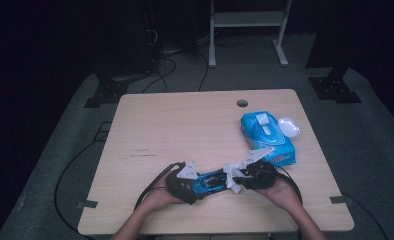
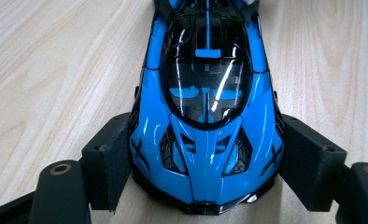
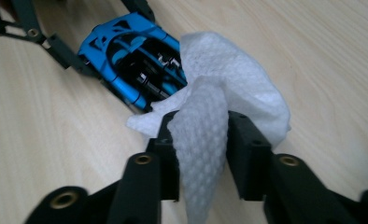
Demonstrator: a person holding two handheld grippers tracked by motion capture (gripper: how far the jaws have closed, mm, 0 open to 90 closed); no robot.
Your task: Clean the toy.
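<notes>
- Landmark: blue toy sports car (image 1: 211,180), lying on the wooden table (image 1: 185,130) near the person's edge, lengthwise between the two hands.
- Left gripper (image 1: 194,186) sits at the car's nose end. In the left gripper view both black jaws flank the car's front (image 2: 205,154), one pad against each front wing, so it is closed on the car. Judged purpose: pin the model down so it cannot roll or slide while the other end is worked on.
- Right gripper (image 1: 237,179) is at the car's tail end. A crumpled white tissue (image 3: 219,121) stands between its jaws; the pads look close to it on both sides, but a firm pinch cannot be confirmed, so the grip may be loose.
- The tissue bulges forward to the car's rear deck (image 3: 135,65), apparently touching it. Judged step: wiping the car's rear bodywork.
- Blue tissue pack (image 1: 267,137) lies beyond the car and to its right, well apart, with a sheet sticking up from its slot; likely source of the wad.
- A small white lid-like piece (image 1: 289,126) rests just beside the pack, on the side away from the car.
</notes>
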